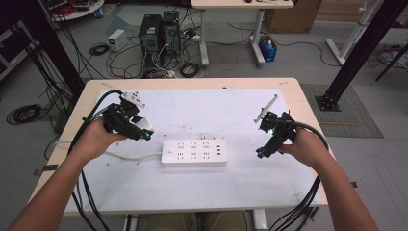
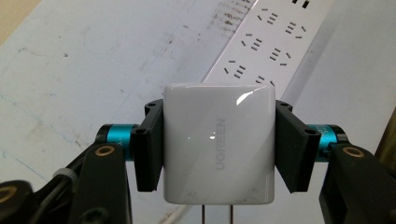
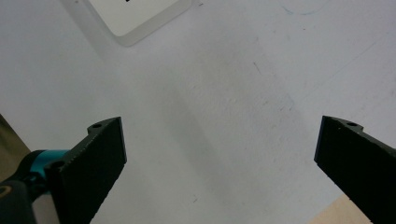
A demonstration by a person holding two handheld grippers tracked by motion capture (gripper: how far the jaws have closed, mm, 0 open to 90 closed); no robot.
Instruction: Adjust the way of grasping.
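Observation:
A white power strip (image 1: 194, 153) lies in the middle of the white mat, its cord running off to the left. My left gripper (image 1: 144, 131) hovers just left of the strip, shut on a white UGREEN charger (image 2: 217, 142); both black pads press its sides and its two prongs point back toward the camera. In the left gripper view the strip (image 2: 271, 42) lies beyond the charger at the upper right. My right gripper (image 1: 262, 153) is held to the right of the strip, open, with bare mat between its jaws. A corner of the strip (image 3: 135, 18) shows at the upper left of the right gripper view.
The white mat (image 1: 192, 110) covers most of the wooden table (image 1: 298, 96). Black cables trail from both grippers over the near table edge. Computer towers (image 1: 159, 33) and loose wiring sit on the floor beyond the far edge.

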